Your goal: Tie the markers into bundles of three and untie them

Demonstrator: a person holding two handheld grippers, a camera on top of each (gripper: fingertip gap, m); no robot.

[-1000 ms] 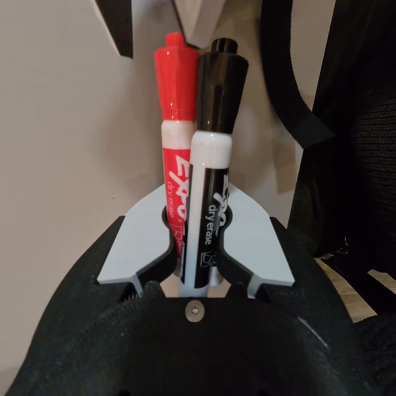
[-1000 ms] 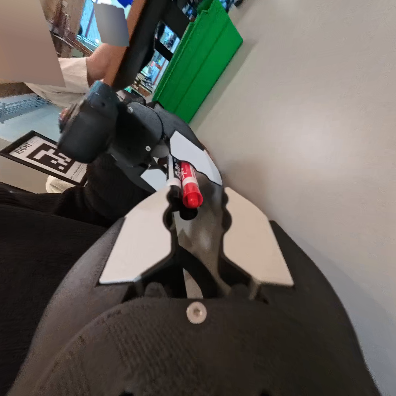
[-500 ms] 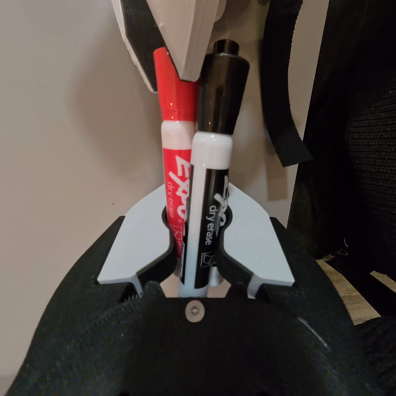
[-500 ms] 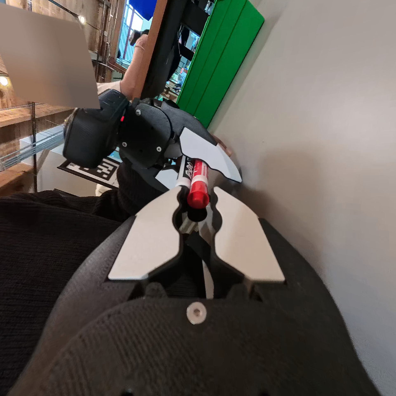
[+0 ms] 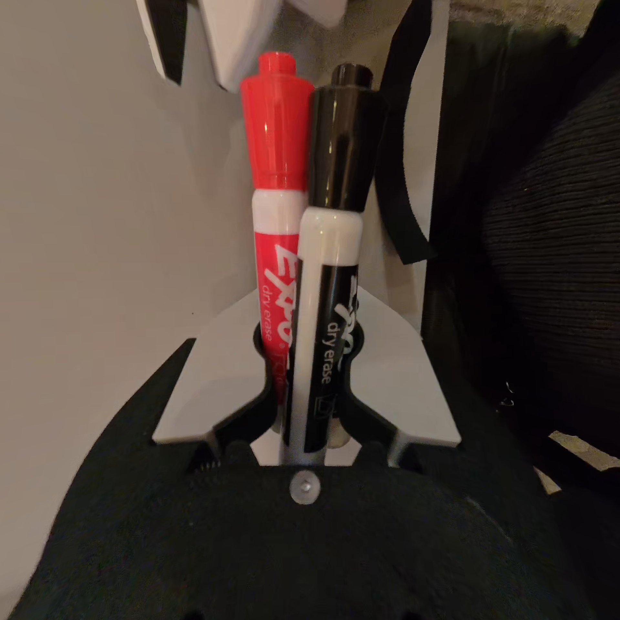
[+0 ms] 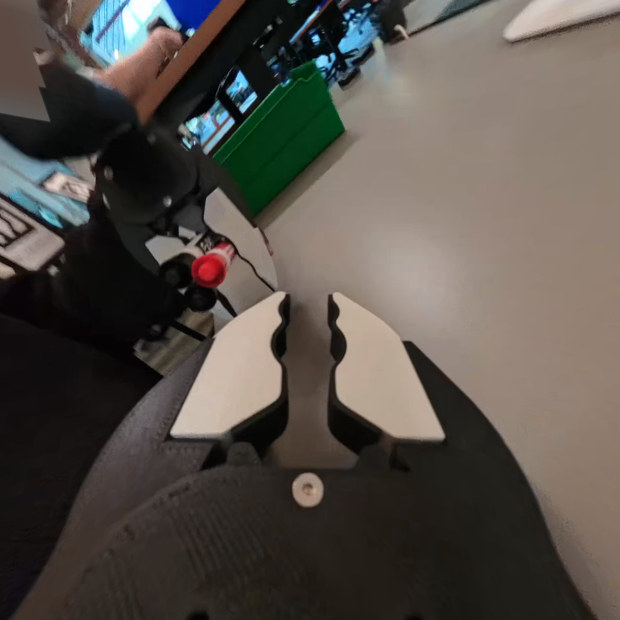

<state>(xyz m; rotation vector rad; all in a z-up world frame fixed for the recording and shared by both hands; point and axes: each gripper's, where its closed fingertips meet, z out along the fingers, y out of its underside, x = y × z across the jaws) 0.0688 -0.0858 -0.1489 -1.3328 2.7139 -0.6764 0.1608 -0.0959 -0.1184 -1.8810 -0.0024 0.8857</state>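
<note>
My left gripper [image 5: 308, 302] is shut on a bunch of markers that point forward: a red marker [image 5: 278, 201] on the left and a black marker [image 5: 339, 235] on the right. In the right wrist view the red cap [image 6: 208, 268] shows with two black caps [image 6: 172, 273] beside and below it. A black strap [image 5: 399, 167] hangs just right of the markers. My right gripper [image 6: 307, 298] is empty, its jaws a narrow gap apart, below and right of the caps. Its white fingers [image 5: 241, 37] show above the caps in the left wrist view.
The grey table top [image 6: 469, 235] spreads to the right. A green bin [image 6: 278, 141] stands at the back. A person's black sleeve [image 5: 553, 268] fills the right of the left wrist view, and dark clothing [image 6: 50, 402] fills the left of the right wrist view. The gap from one gripper's tips to the other's is roughly 10 centimeters.
My right gripper has pulled back from the marker caps it stood around half a second ago and swung right, now empty. The left gripper still holds the markers.
</note>
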